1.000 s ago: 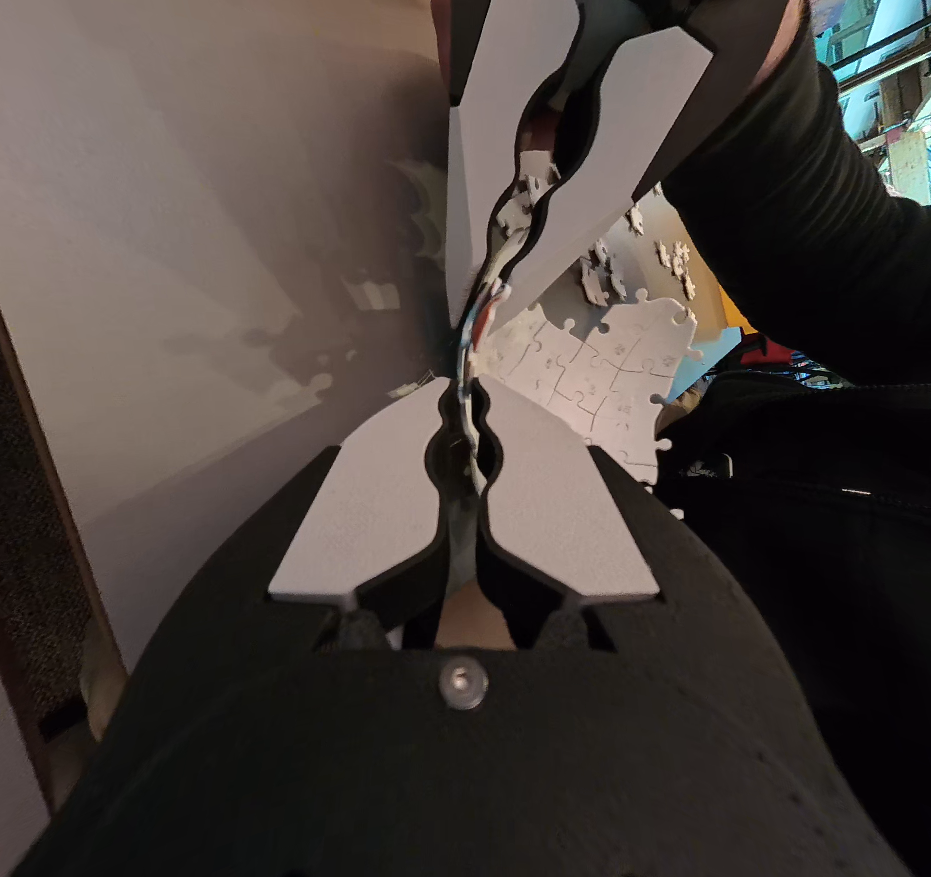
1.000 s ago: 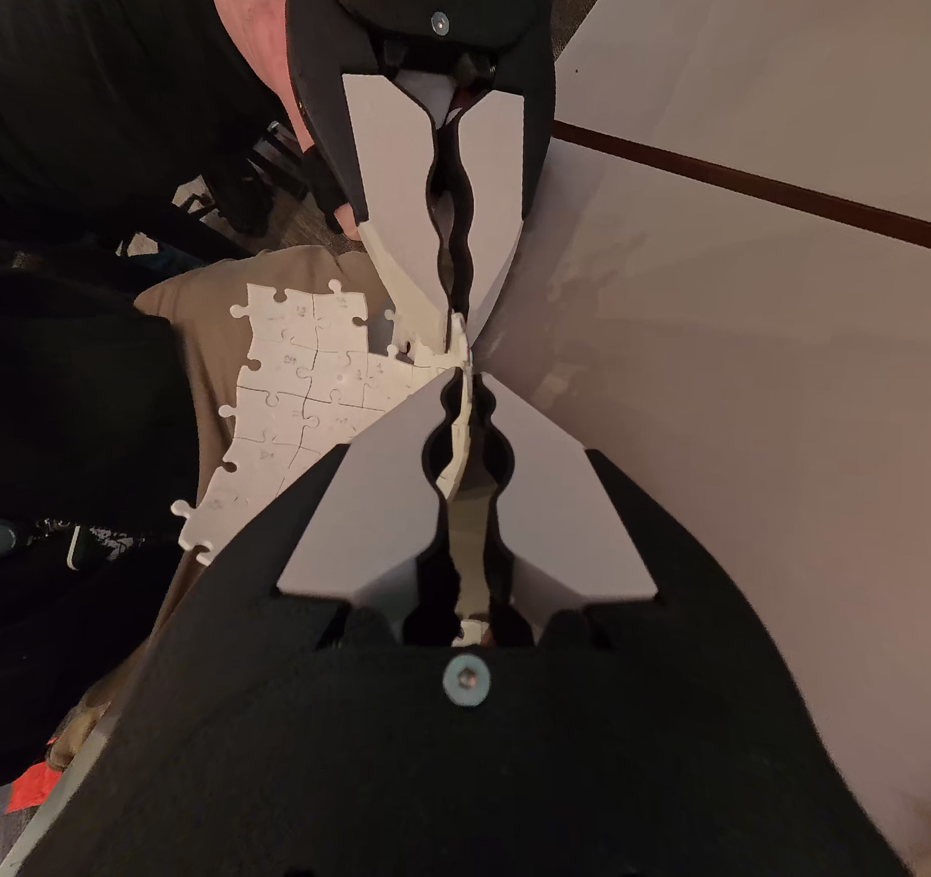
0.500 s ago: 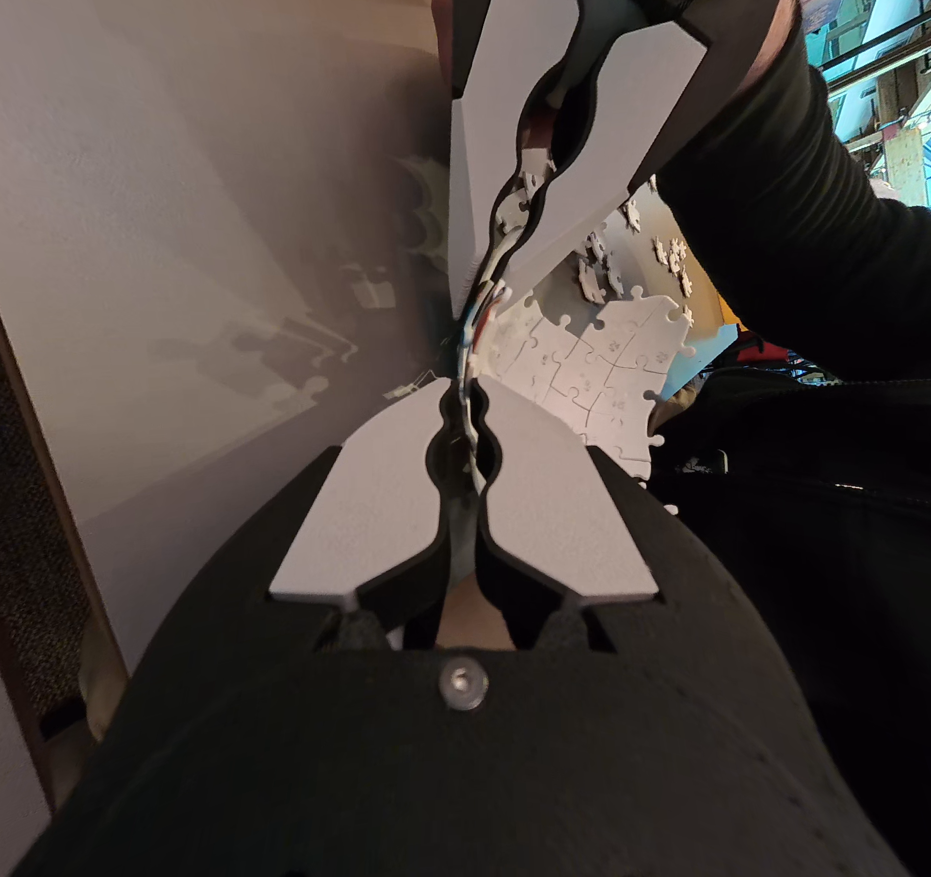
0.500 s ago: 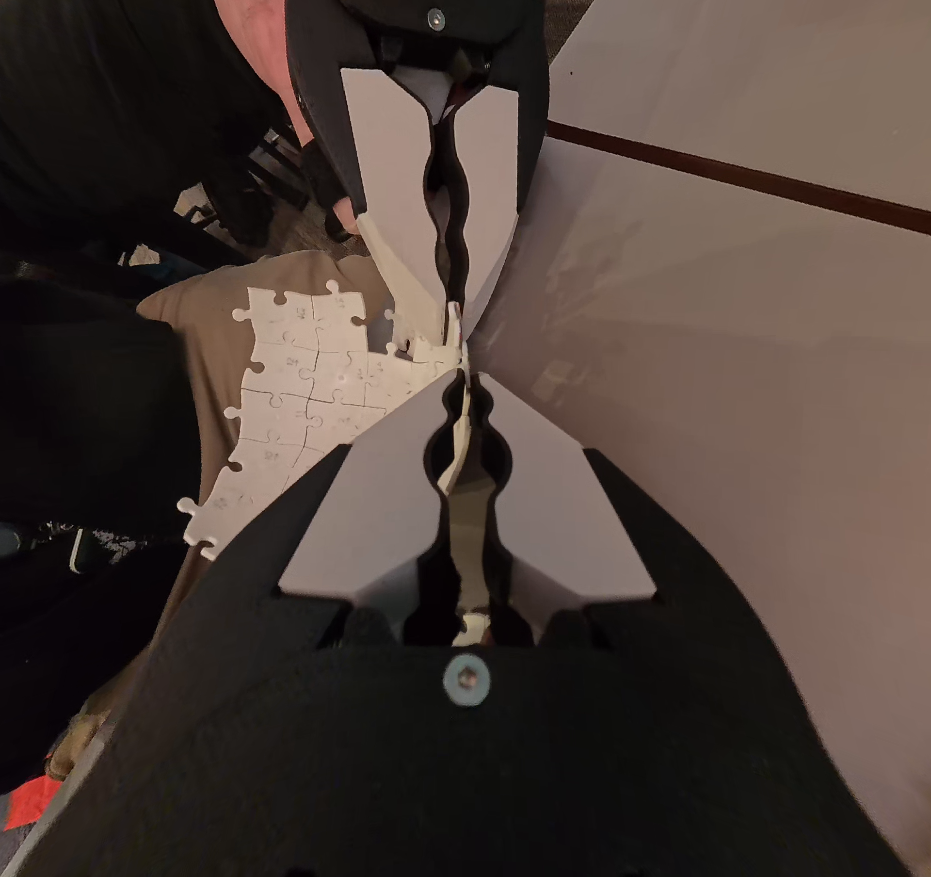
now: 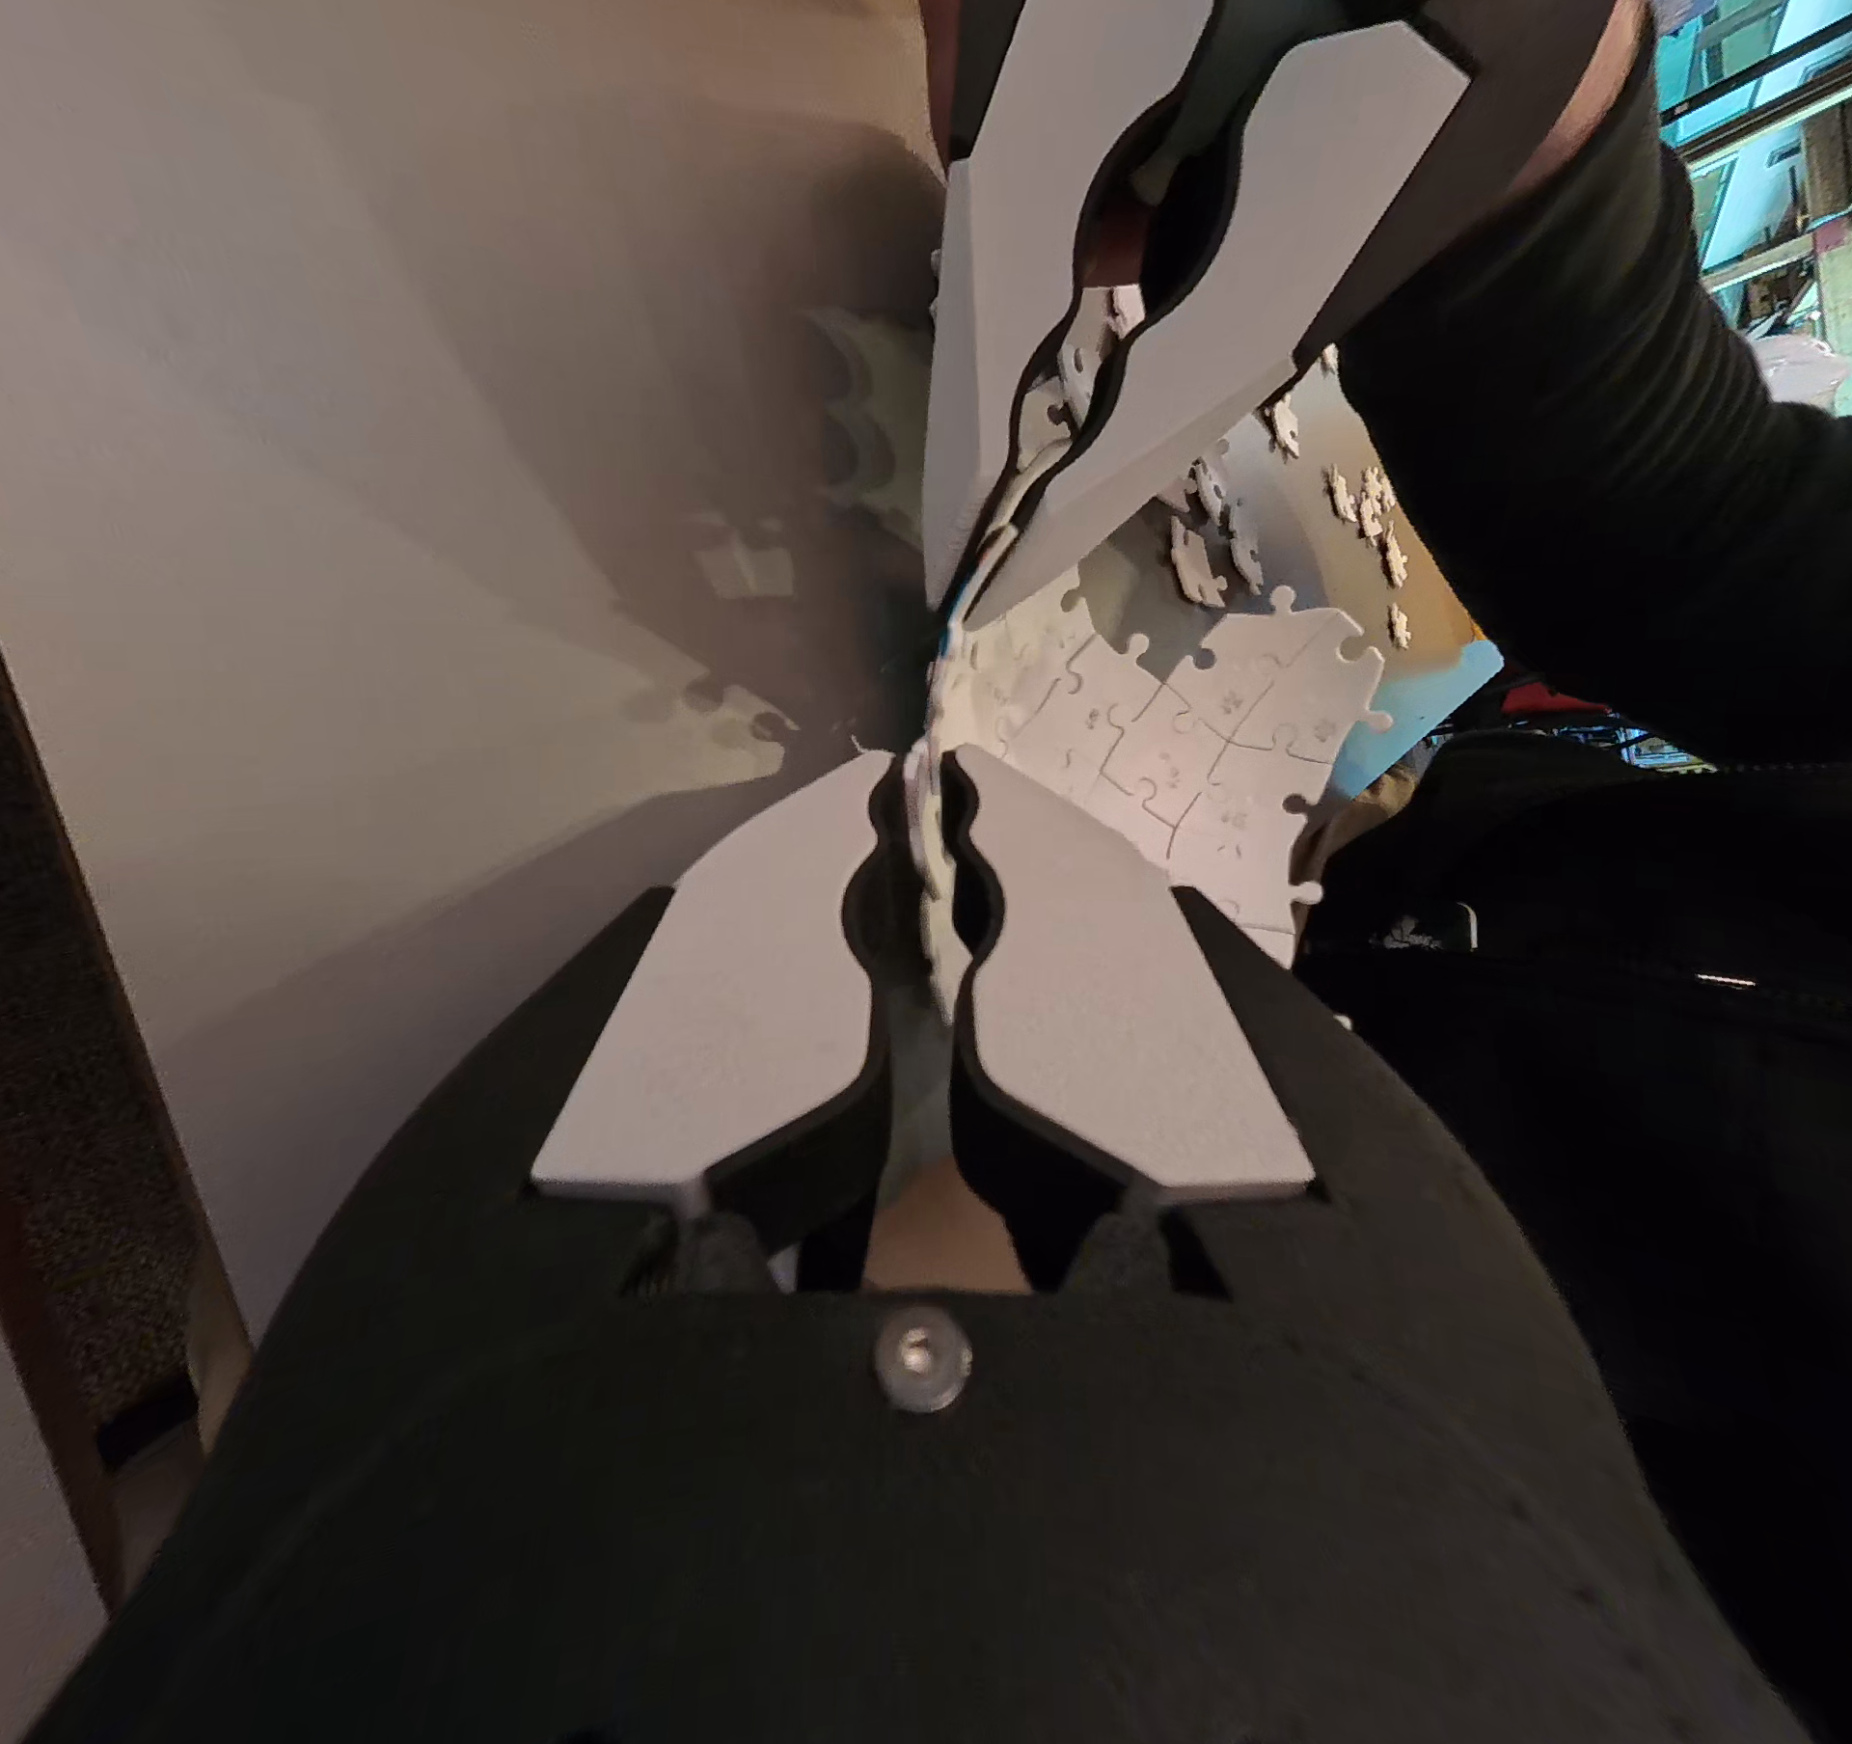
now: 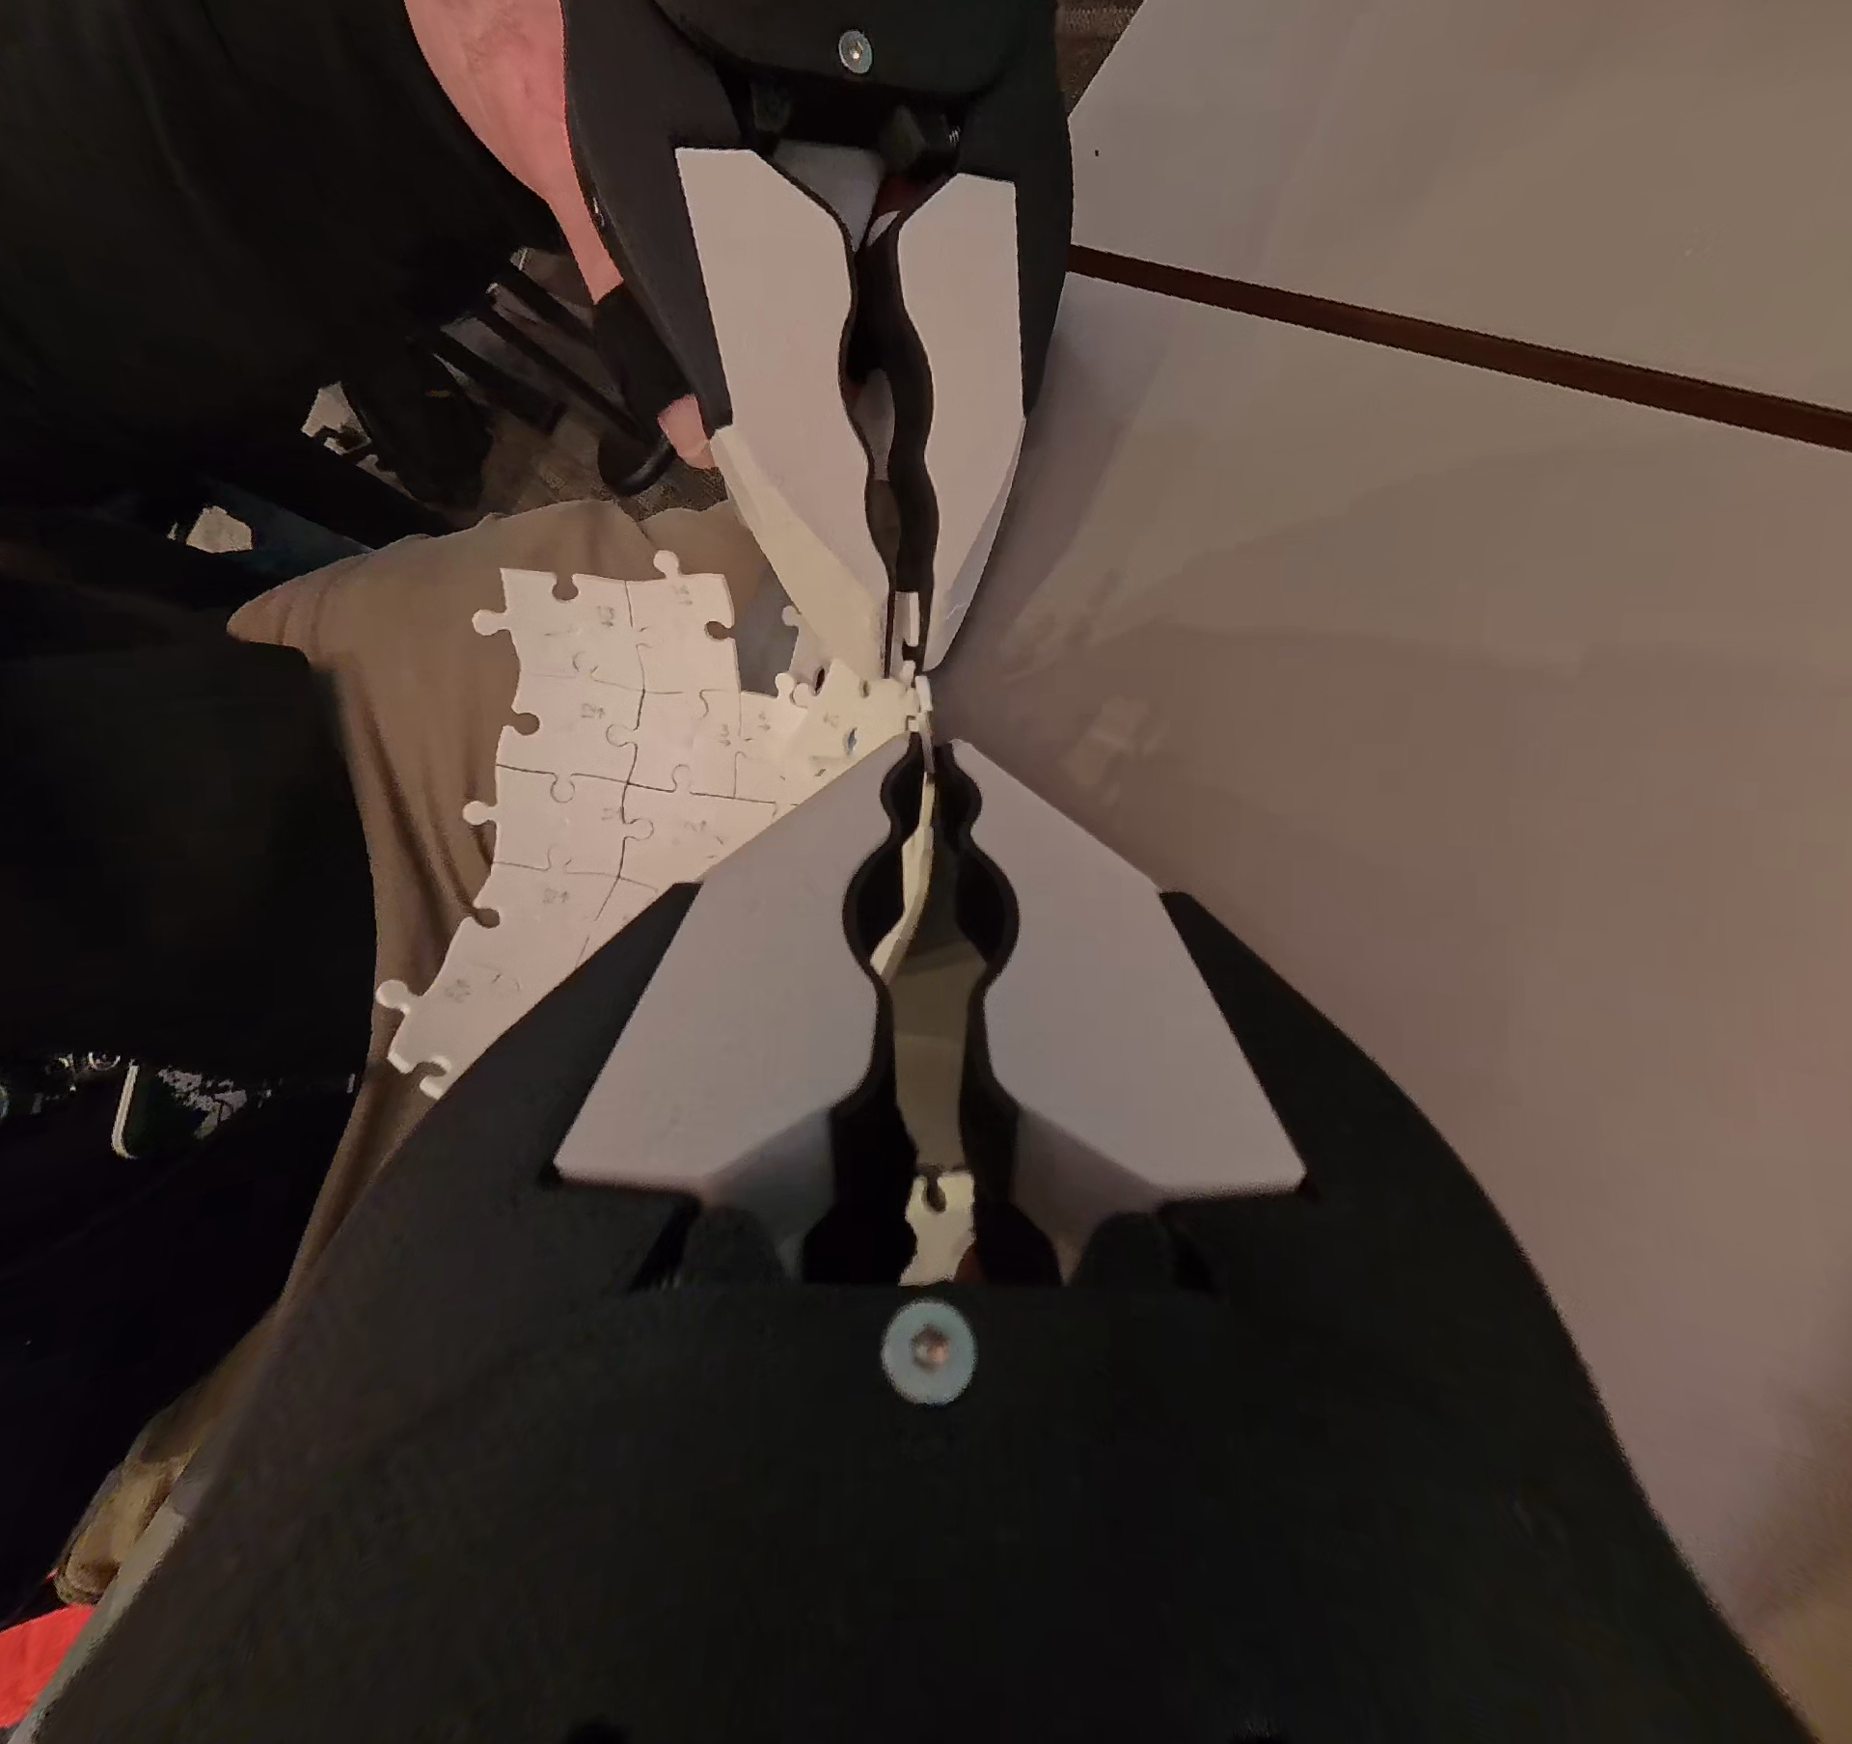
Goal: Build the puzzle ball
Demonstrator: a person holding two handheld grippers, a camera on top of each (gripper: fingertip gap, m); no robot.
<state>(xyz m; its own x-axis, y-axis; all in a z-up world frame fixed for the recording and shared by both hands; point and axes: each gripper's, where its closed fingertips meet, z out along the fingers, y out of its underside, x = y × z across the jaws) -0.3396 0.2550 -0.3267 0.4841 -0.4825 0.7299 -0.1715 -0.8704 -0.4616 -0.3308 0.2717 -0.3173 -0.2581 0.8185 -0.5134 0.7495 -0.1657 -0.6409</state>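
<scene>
Joining step: left gripper (image 5: pixel 927 774) and right gripper (image 6: pixel 927 754) both clamped on joined puzzle panel (image 6: pixel 621 774) edge; next, press tab home

The left hand-held gripper (image 5: pixel 927 764) pinches the edge of the joined white puzzle sheet (image 5: pixel 1183 744); the right hand-held gripper (image 5: pixel 977 583) clamps it just ahead, loose pieces (image 5: pixel 1203 573) beyond.

puzzle sheet (image 6: pixel 601 774): white | claw fingers (image 5: pixel 762 1014): grey, black-edged | table (image 6: pixel 1453 694): grey
</scene>
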